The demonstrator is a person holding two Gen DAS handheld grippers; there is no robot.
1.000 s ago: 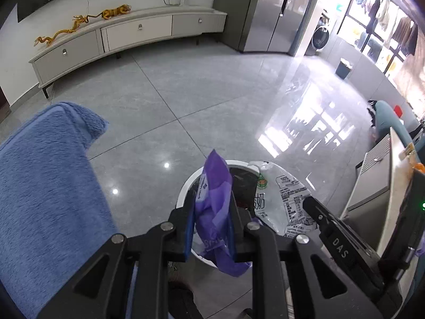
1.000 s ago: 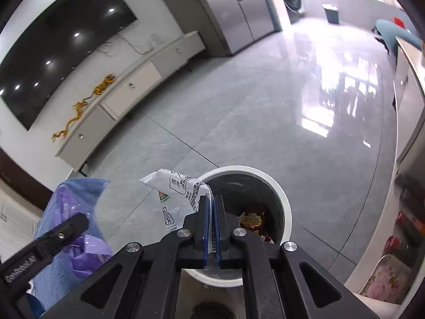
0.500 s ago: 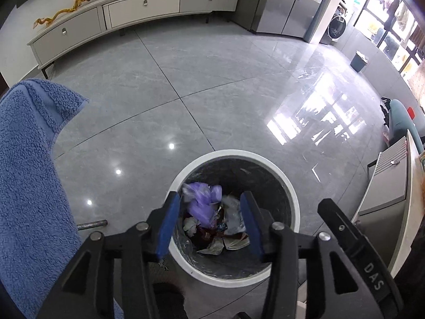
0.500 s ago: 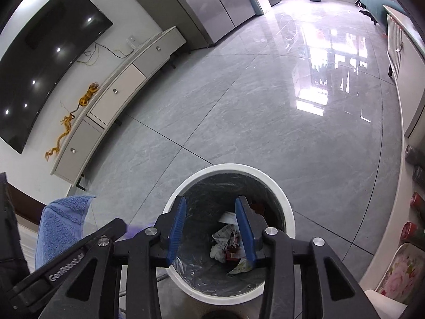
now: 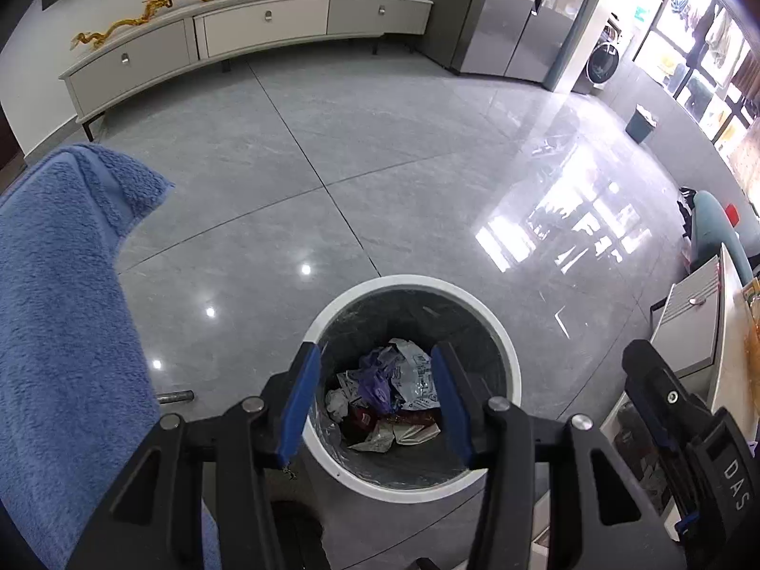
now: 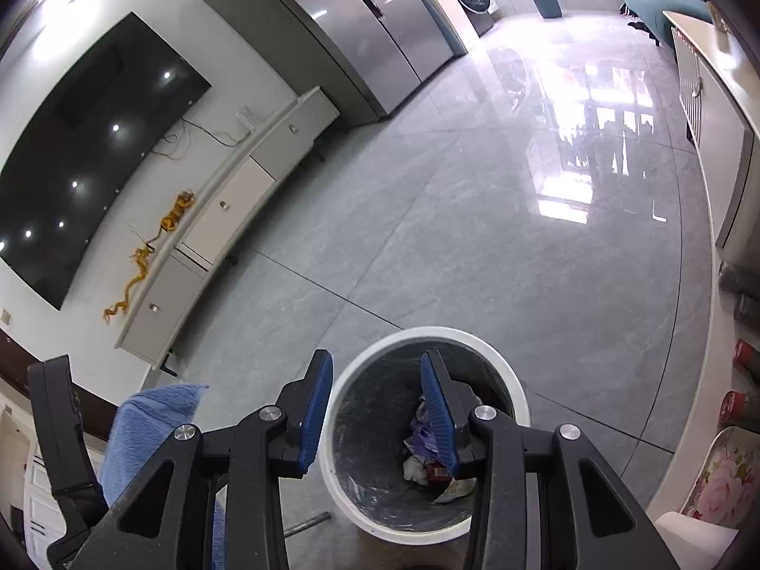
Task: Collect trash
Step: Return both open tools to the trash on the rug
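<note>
Trash (image 5: 387,392) lay in white bin (image 5: 503,346) below both tongs: purple bag, printed wrappers. Left tongs (image 5: 375,370) spread wide, empty. Right tongs (image 6: 375,380) same, wide apart, nothing held. Only right view showed television (image 6: 90,152) above cabinet (image 6: 228,209). Blue towel (image 5: 61,313) left of tongs. Glossy grey tiled floor (image 5: 427,180).

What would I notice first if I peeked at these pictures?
Probably the round white-rimmed trash bin on the grey floor, with a crumpled purple plastic bag and white printed wrappers lying inside. Right above it hang the open left gripper and open right gripper, both with blue pads and both empty. A fluffy blue towel fills the left side of the left wrist view.
</note>
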